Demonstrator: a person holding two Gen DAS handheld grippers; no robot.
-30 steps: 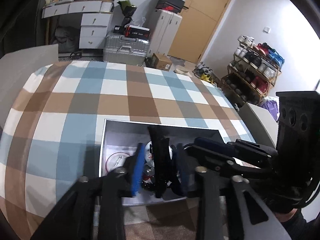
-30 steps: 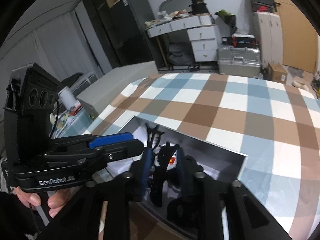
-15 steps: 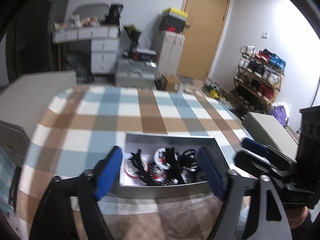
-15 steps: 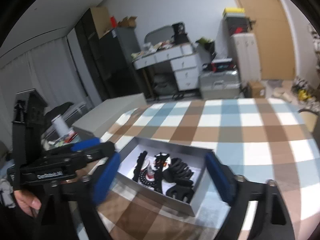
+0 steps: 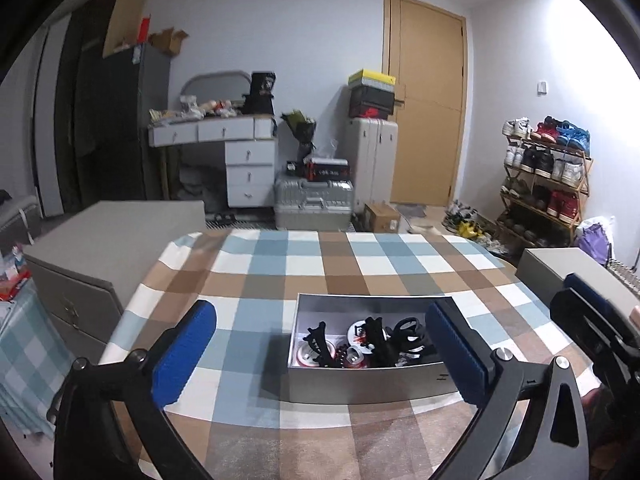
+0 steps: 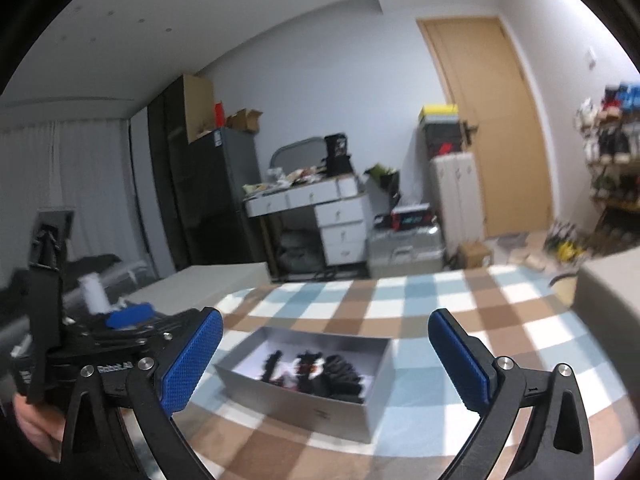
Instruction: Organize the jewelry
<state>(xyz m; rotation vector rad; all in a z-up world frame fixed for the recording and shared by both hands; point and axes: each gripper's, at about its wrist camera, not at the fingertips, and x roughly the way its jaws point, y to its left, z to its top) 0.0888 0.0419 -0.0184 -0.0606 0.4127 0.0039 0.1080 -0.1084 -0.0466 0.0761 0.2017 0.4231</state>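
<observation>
A grey open box (image 5: pixel 368 384) sits on the checked tablecloth, just beyond my fingertips in both views. Inside lie black hair clips (image 5: pixel 378 340) and small round white-and-red pieces (image 5: pixel 312 356); in the right wrist view the box (image 6: pixel 296 396) and its dark contents (image 6: pixel 320 368) are blurred. My left gripper (image 5: pixel 320 316) hovers in front of the box, jaws opening wide with nothing between the blue pads (image 5: pixel 184 356). My right gripper (image 6: pixel 325 322) does the same from the box's right side, with nothing between its jaws.
The right tool's black body (image 5: pixel 600 332) fills the right edge of the left wrist view. A grey cabinet (image 5: pixel 108 240) stands left of the table and a grey box (image 5: pixel 572 264) right of it. Desk, suitcase (image 5: pixel 314 204) and shoe rack (image 5: pixel 544 184) stand beyond.
Both grippers drew back from inside the box and tilted upward. Their jaws went from narrow around the black clips to wide apart. The clips stay in the box.
</observation>
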